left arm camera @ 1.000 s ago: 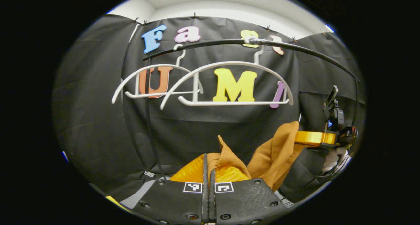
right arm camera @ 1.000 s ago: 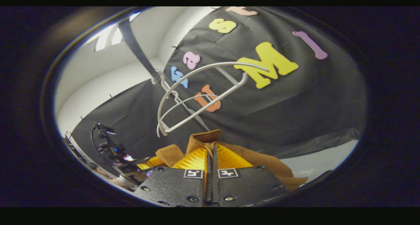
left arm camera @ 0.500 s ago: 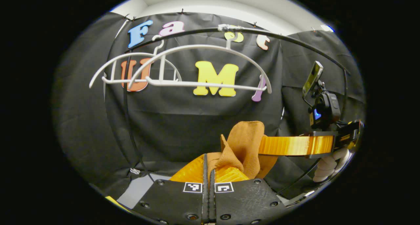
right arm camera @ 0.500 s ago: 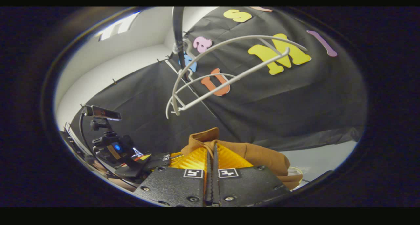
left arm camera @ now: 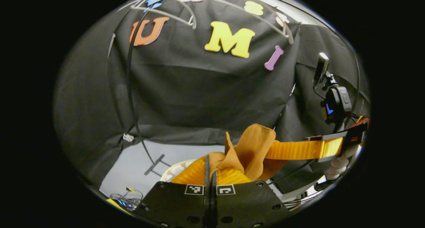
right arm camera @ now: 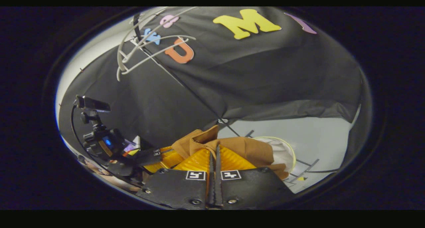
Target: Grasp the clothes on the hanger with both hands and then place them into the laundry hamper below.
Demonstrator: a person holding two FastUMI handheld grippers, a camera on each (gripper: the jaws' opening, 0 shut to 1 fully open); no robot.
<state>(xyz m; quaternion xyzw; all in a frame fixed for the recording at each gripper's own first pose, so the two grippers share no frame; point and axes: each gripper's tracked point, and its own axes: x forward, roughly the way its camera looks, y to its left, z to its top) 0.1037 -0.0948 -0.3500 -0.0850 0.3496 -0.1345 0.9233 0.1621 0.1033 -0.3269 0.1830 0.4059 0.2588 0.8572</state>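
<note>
Left gripper view: the brown garment (left arm camera: 249,148) is pinched in the left gripper (left arm camera: 210,161), fingers pressed together on it. The right gripper (right arm camera: 215,155) is likewise clamped on it. Below, the hamper (right arm camera: 286,151) rim is seen on grey floor (left arm camera: 139,161). White hangers (right arm camera: 132,52) are left bare up on the rail (left arm camera: 130,88), against black cloth (left arm camera: 206,88).

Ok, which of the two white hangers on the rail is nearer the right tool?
The front hanger, drawn bigger in the right gripper view, its curved end lowest at left; the other hanger sits behind it along the rail.
</note>
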